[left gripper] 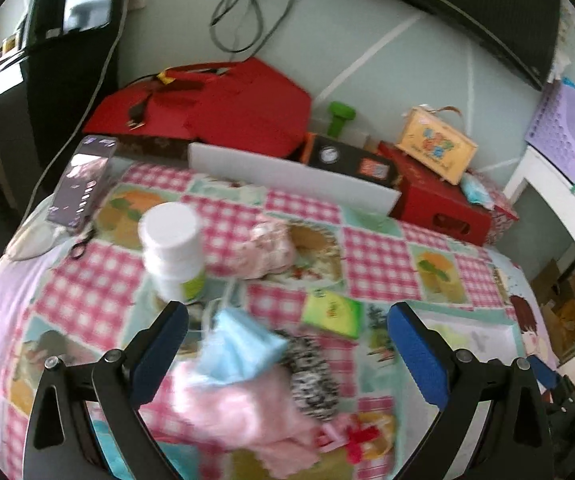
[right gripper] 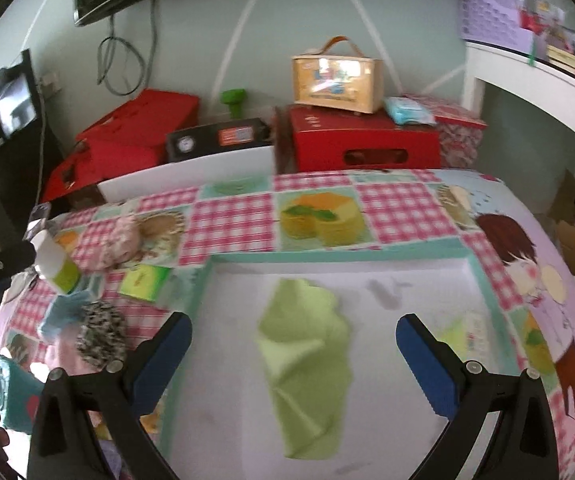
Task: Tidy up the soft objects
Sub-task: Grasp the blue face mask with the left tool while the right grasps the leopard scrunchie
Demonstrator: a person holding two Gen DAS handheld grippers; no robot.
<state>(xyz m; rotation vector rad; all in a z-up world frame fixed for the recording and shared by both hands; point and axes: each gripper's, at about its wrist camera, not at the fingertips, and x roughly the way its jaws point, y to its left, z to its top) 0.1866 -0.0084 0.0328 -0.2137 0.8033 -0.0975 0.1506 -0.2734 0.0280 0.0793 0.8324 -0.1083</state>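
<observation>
My left gripper [left gripper: 287, 316] is open above a pile of soft things: a light blue face mask [left gripper: 239, 348], a pink cloth [left gripper: 239, 408] and a black-and-white fuzzy item [left gripper: 313, 376]. A pink floral bundle [left gripper: 267, 250] lies farther back. My right gripper [right gripper: 293, 326] is open over a green cloth [right gripper: 307, 360] that lies crumpled on the white panel [right gripper: 407, 280] of the tablecloth. The fuzzy item [right gripper: 99, 336], the mask [right gripper: 59, 312] and the floral bundle [right gripper: 121, 242] show at the left of the right wrist view.
A white bottle [left gripper: 173, 248] stands behind the left finger, and shows tilted in the right wrist view [right gripper: 57, 262]. A green packet [left gripper: 331, 314] lies mid-table. Scissors [left gripper: 81, 244] and a dark pouch [left gripper: 81, 184] lie far left. Red boxes [left gripper: 215, 108] and a yellow case [right gripper: 335, 80] line the back.
</observation>
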